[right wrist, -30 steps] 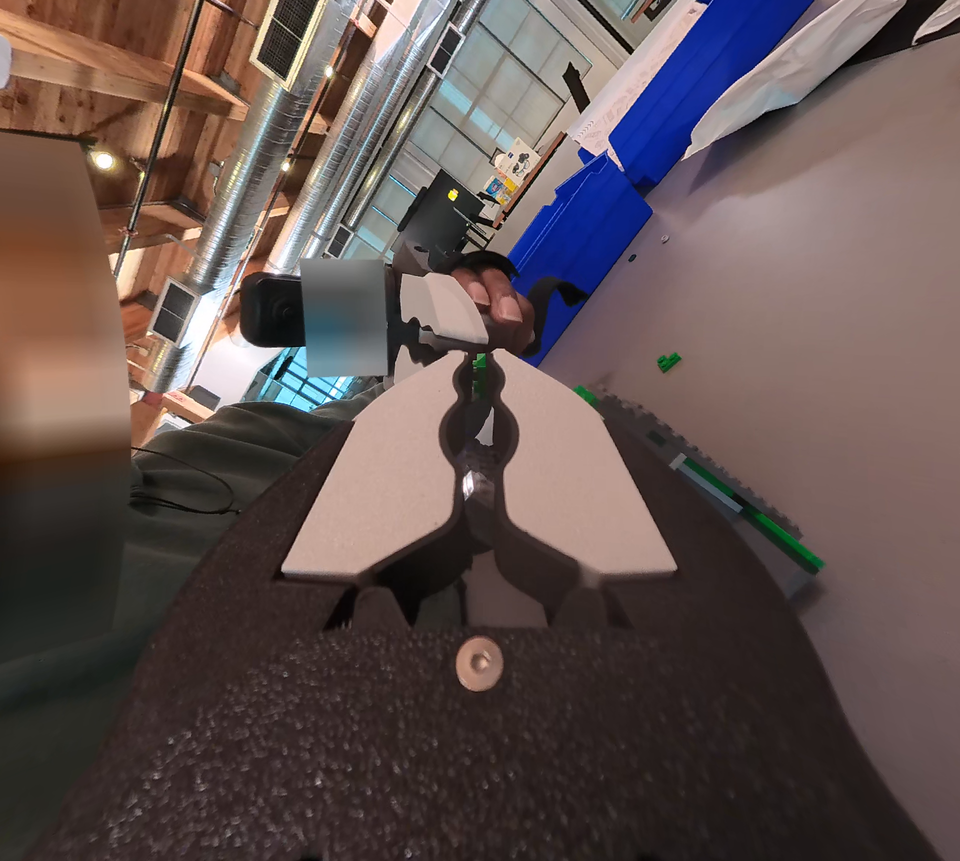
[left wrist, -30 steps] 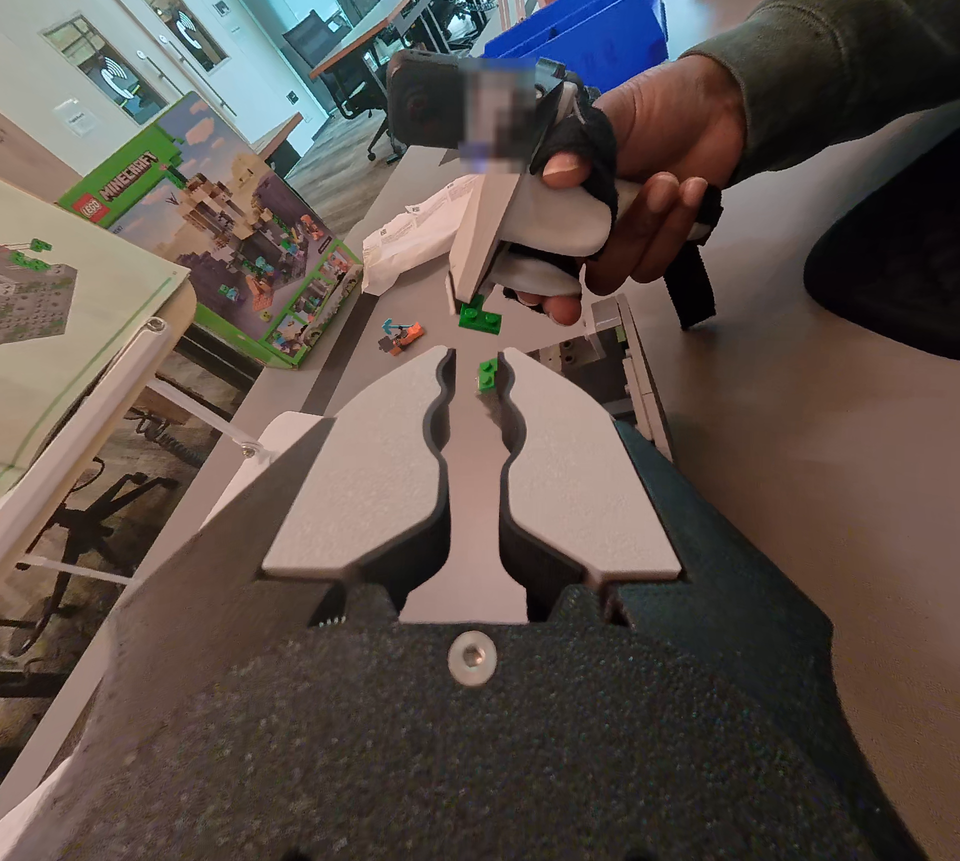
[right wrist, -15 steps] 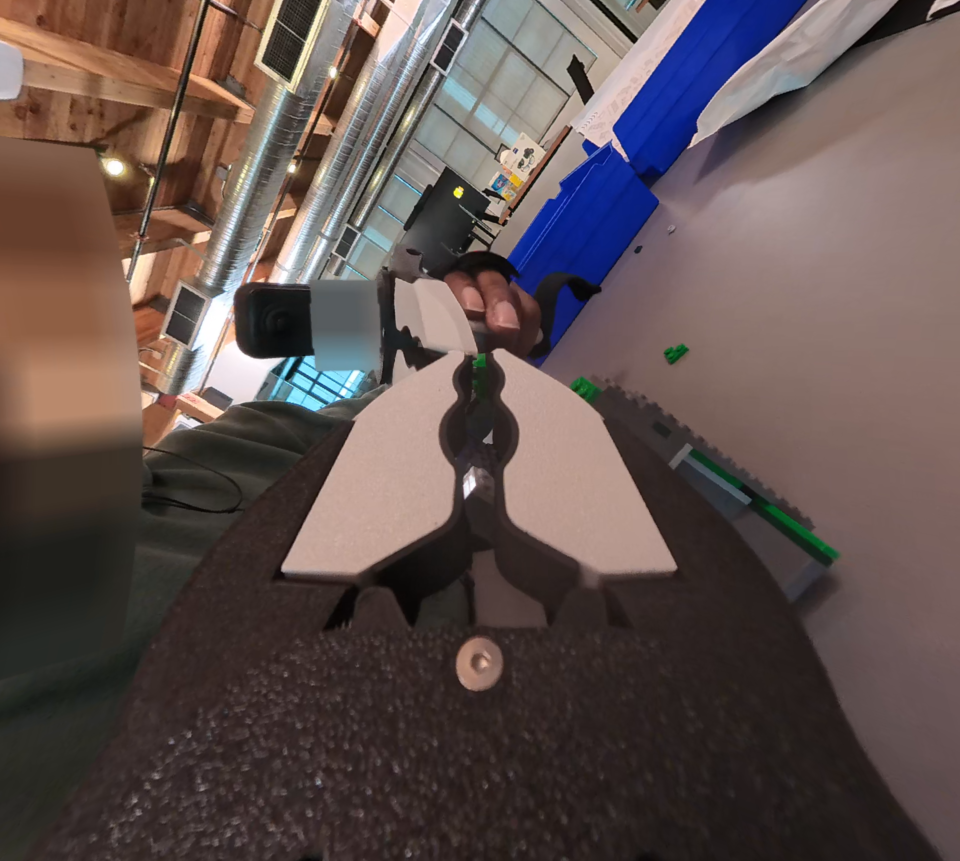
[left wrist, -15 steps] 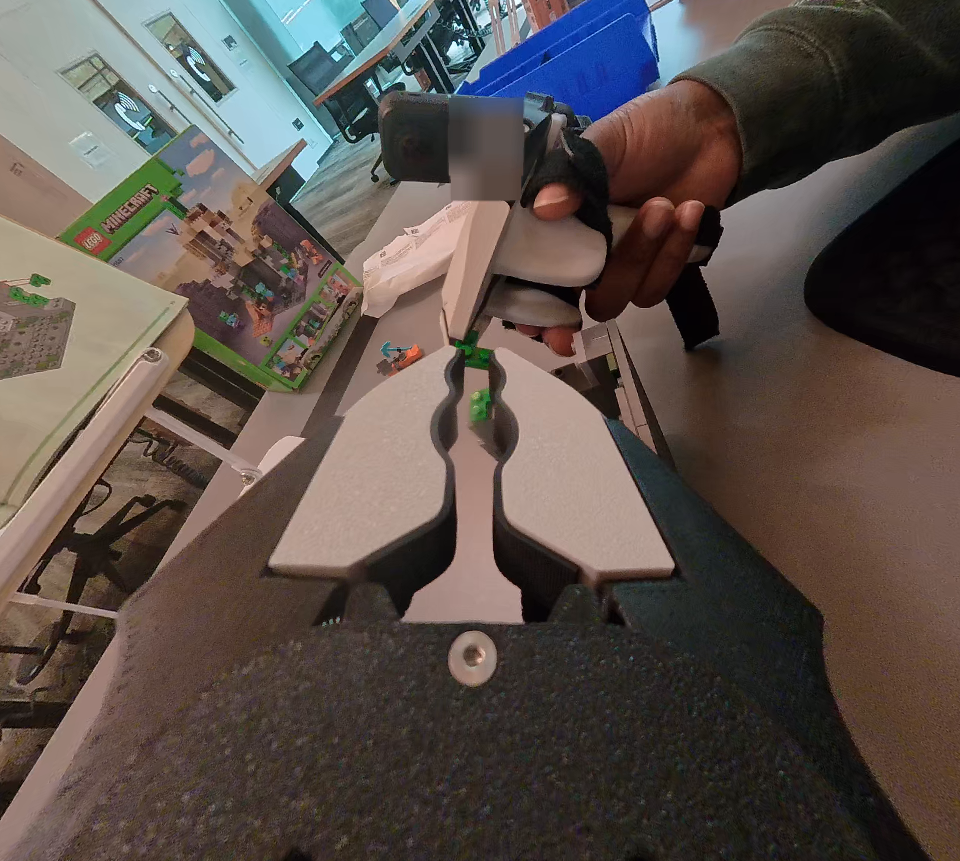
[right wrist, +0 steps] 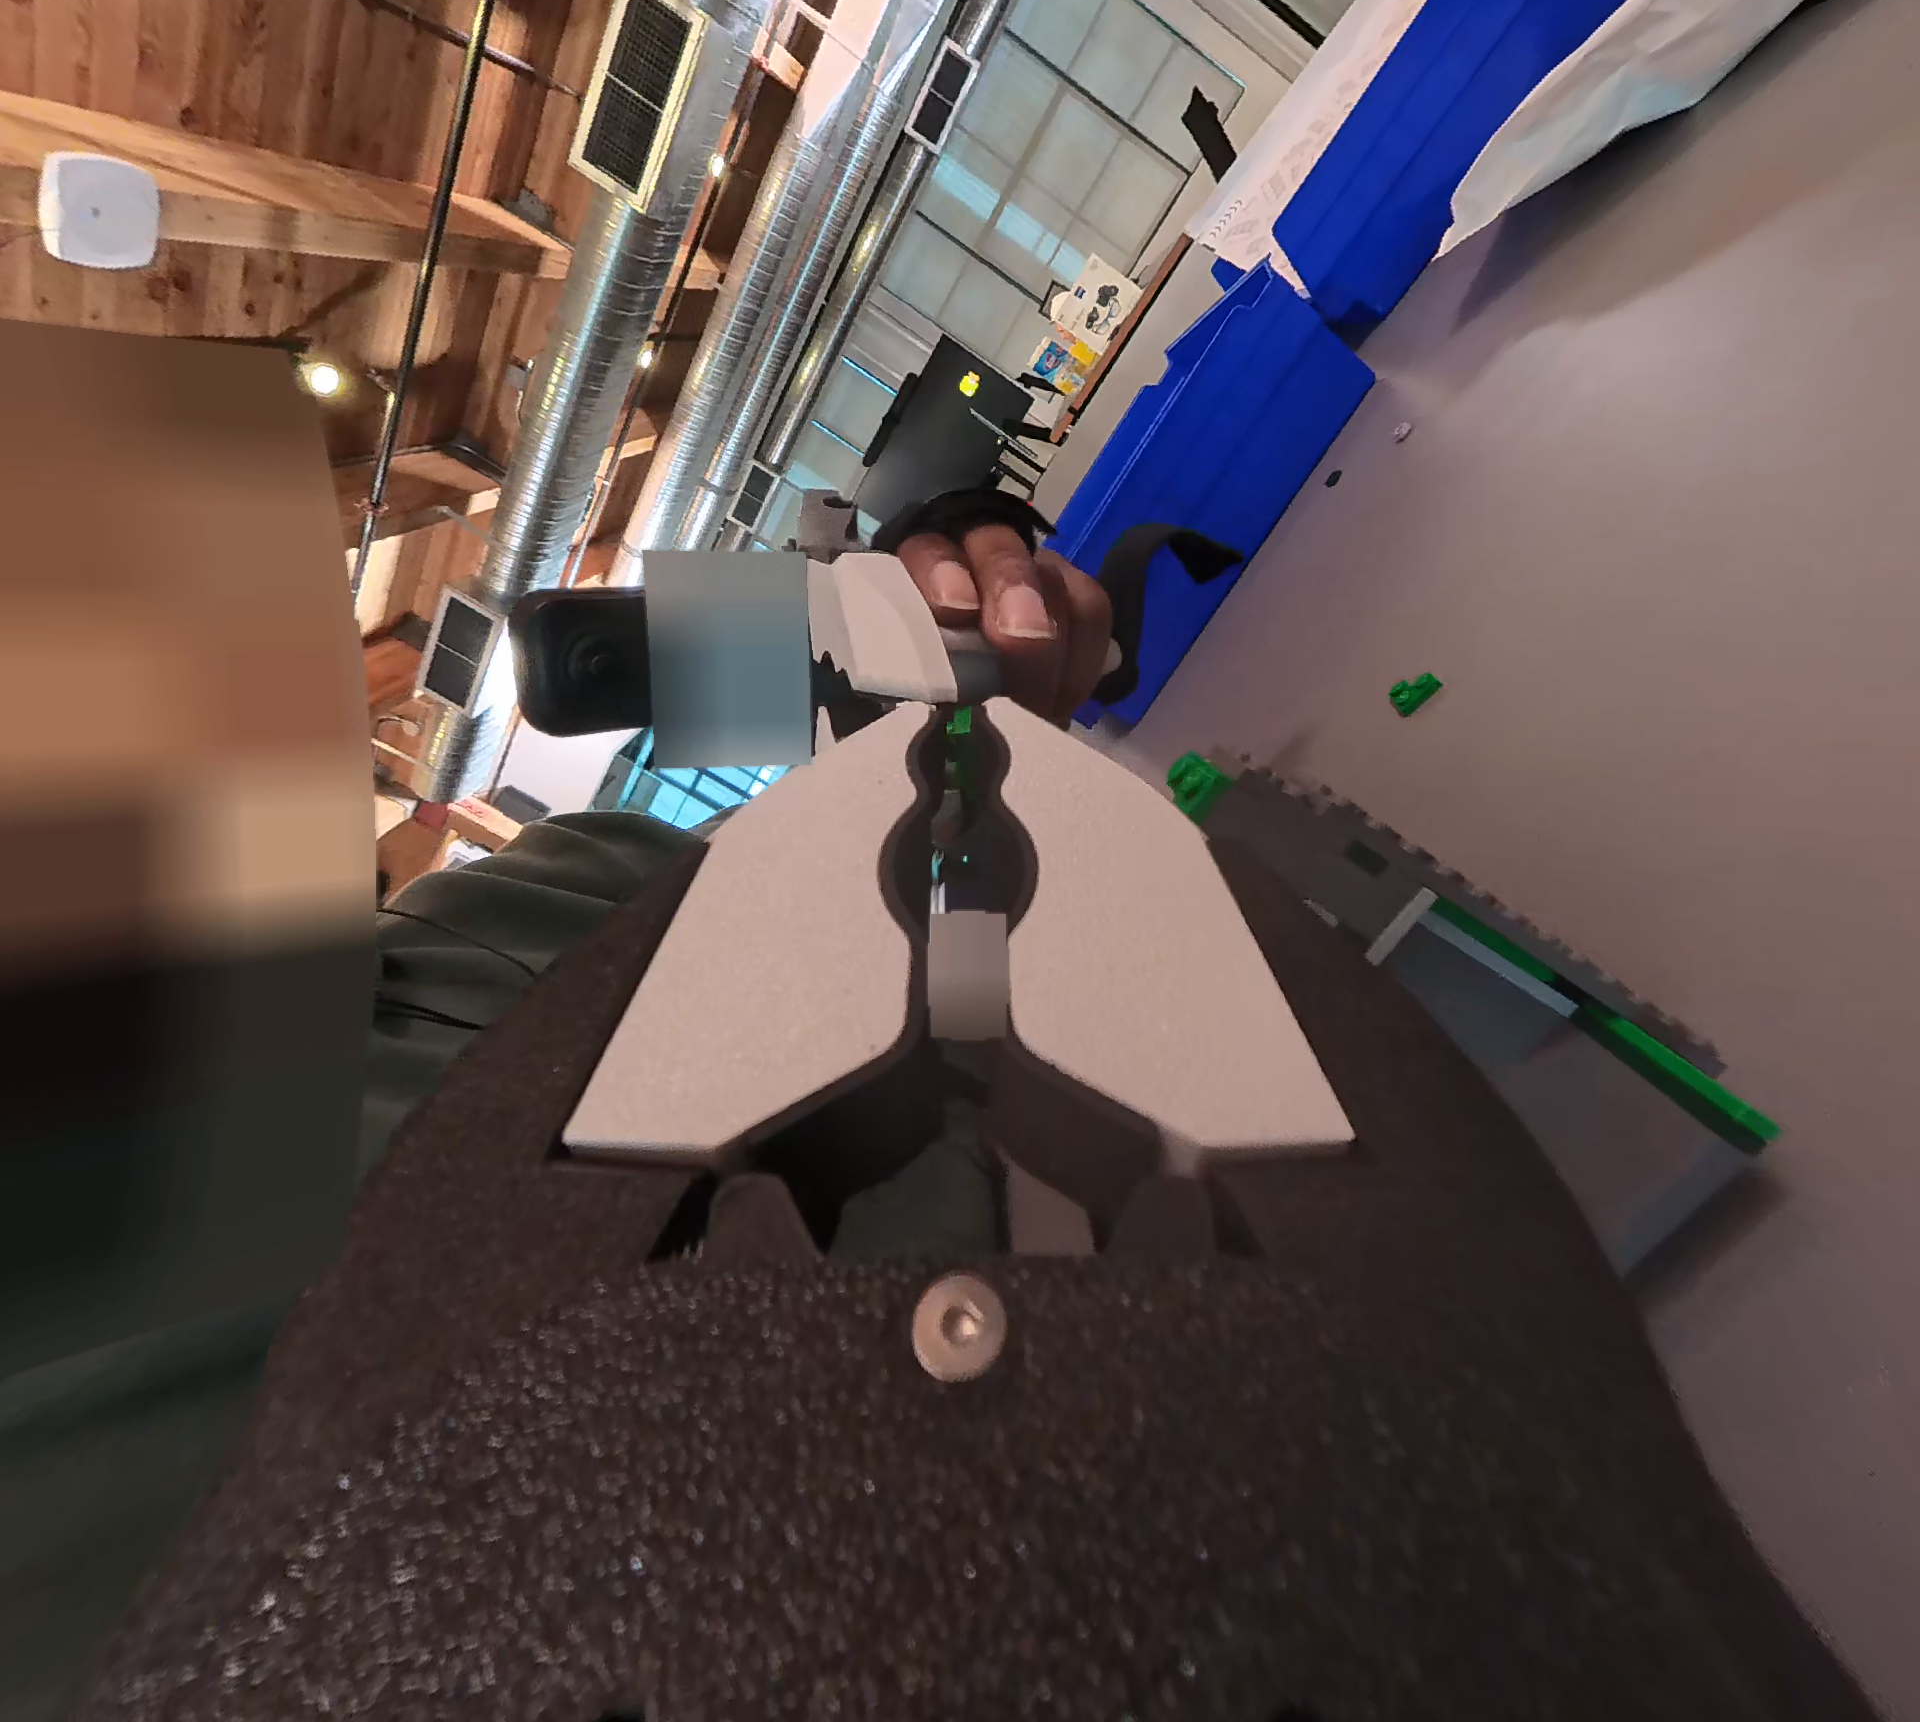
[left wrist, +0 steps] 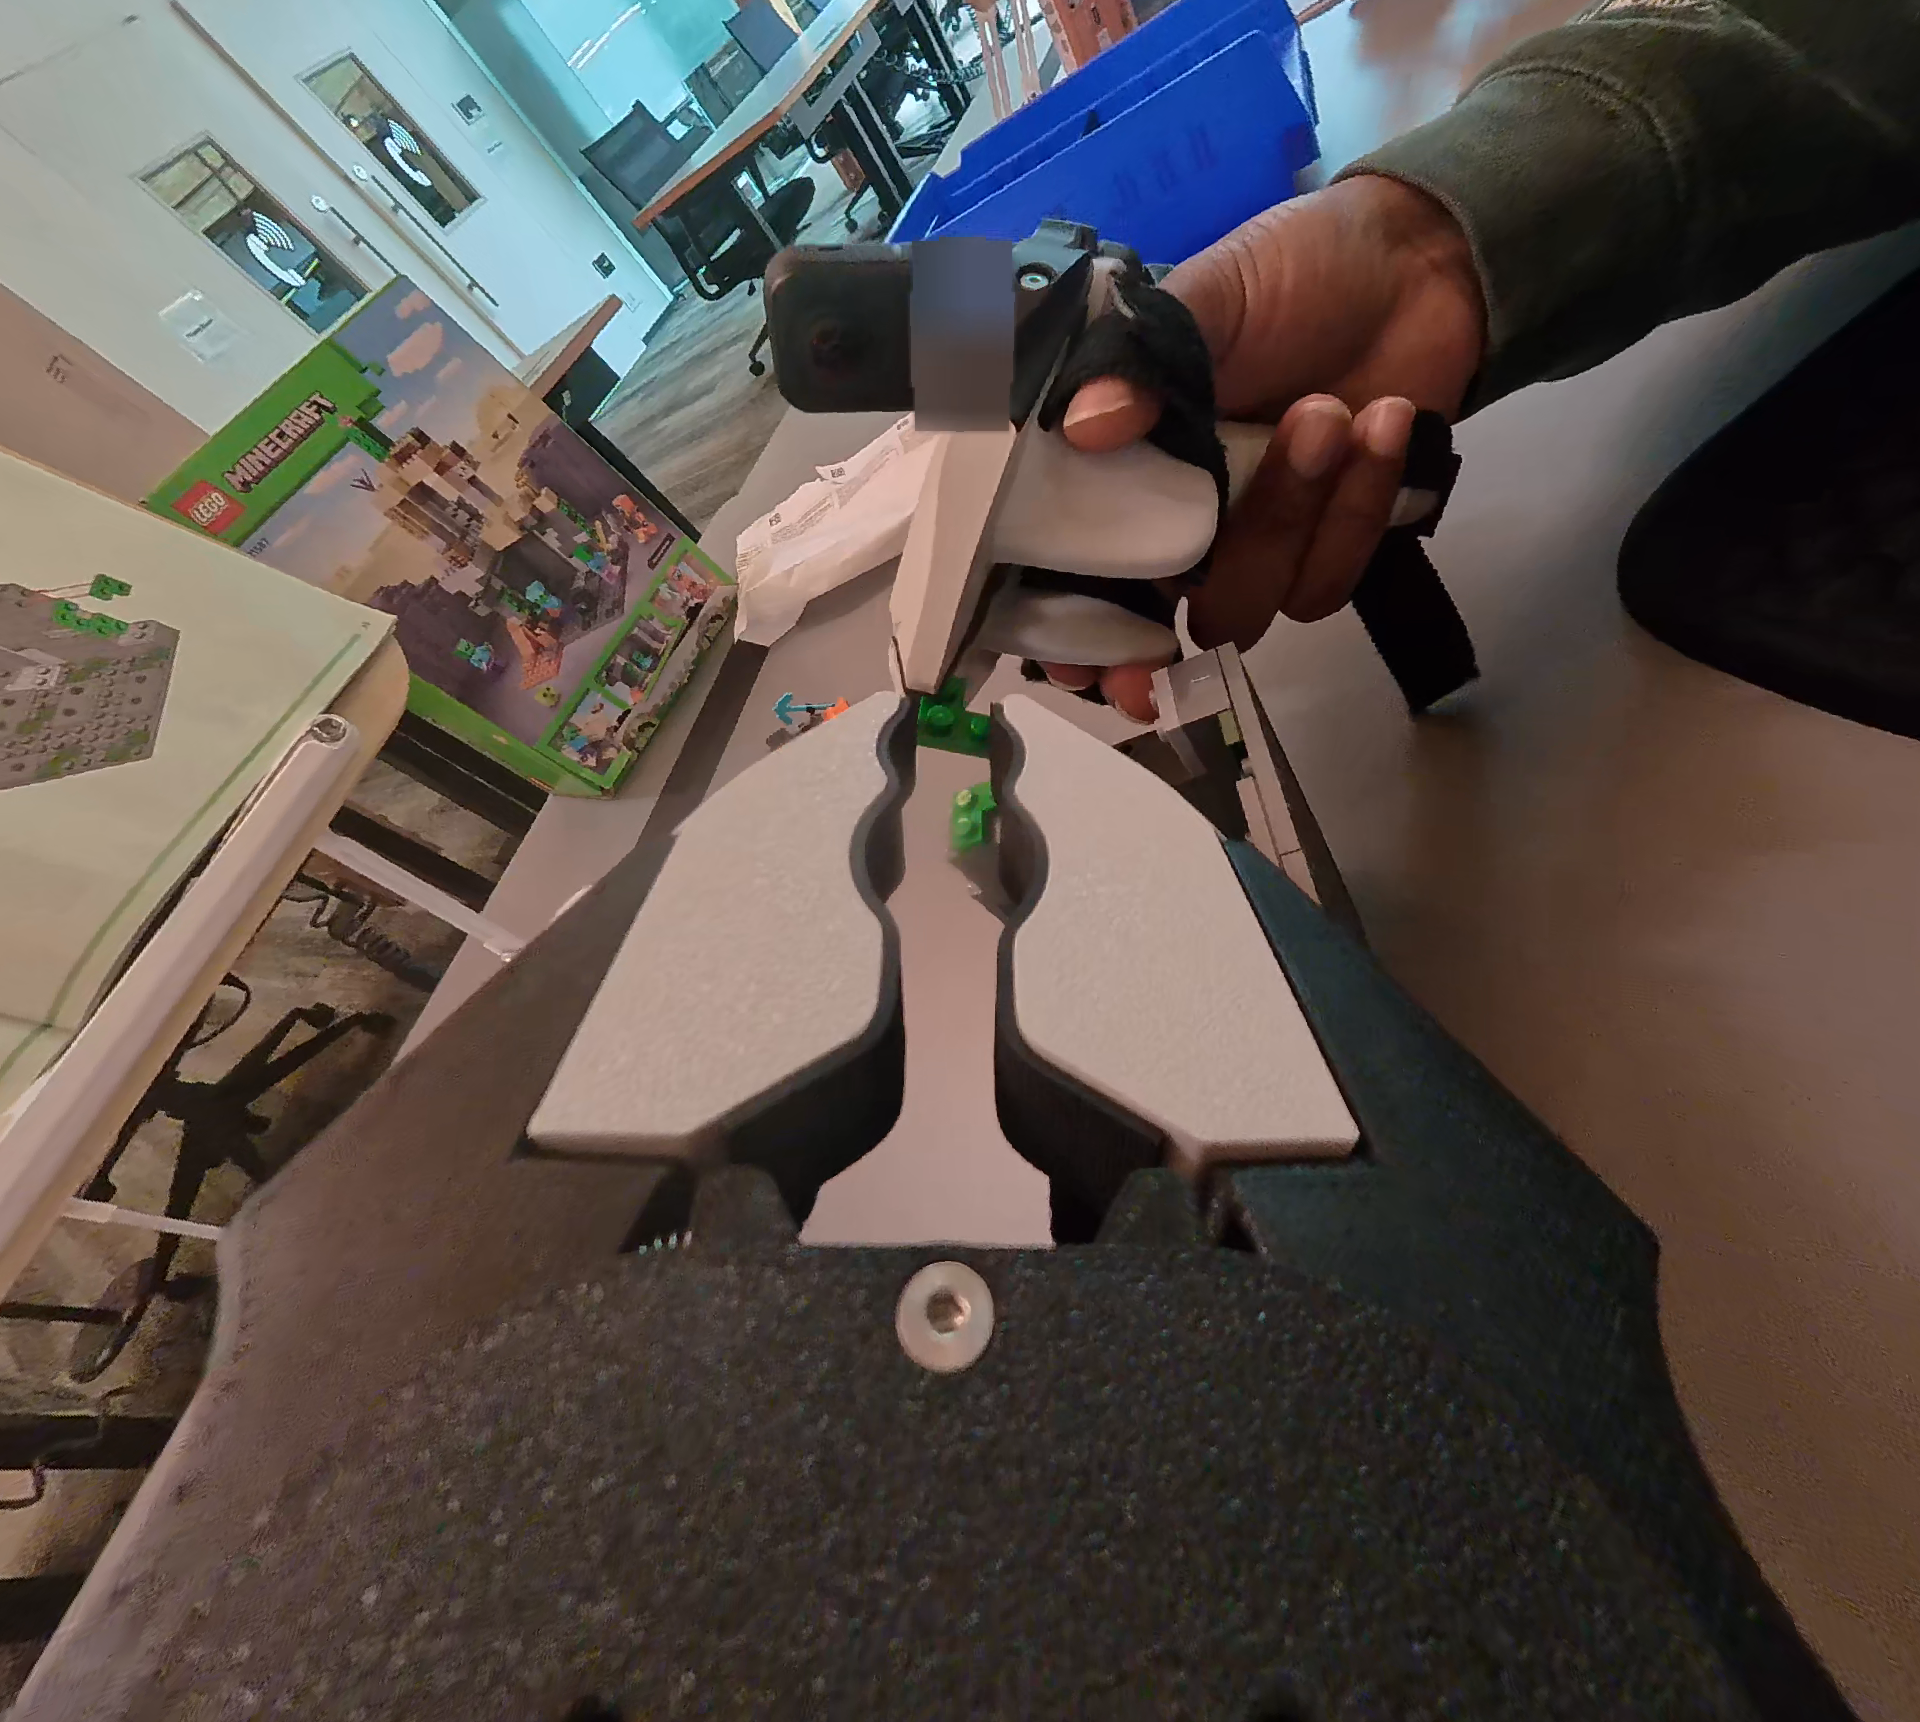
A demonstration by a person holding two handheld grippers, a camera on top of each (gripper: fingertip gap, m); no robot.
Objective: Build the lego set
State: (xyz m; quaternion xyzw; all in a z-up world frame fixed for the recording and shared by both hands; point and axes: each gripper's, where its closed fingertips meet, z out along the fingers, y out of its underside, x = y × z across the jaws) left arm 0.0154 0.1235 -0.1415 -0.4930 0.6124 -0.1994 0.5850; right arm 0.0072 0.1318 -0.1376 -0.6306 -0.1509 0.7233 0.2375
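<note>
My right gripper (right wrist: 956,716) is shut on a small dark green plate (right wrist: 961,722) at its tips. In the left wrist view the right gripper (left wrist: 925,675), held by a hand, points down and holds this plate (left wrist: 951,727) right between the tips of my left gripper (left wrist: 951,706). My left gripper stands open with a narrow gap, low over the grey table. A small lime green piece (left wrist: 971,815) lies on the table between its fingers. The grey build (right wrist: 1455,924) with a green strip lies flat beside my right gripper; its edge (left wrist: 1247,737) shows behind my left gripper.
The set's box (left wrist: 499,550) and an open instruction booklet (left wrist: 156,737) stand at the left. A white paper bag (left wrist: 831,519) and small orange and blue parts (left wrist: 810,711) lie ahead. Blue bins (right wrist: 1226,477) stand behind. A loose green piece (right wrist: 1413,693) lies on the table. The tips of both grippers are at nearly the same place.
The two grippers have come together: the green plate in my right gripper, earlier just beyond my left fingertips, now sits between them. The left gripper's gap looks unchanged.
</note>
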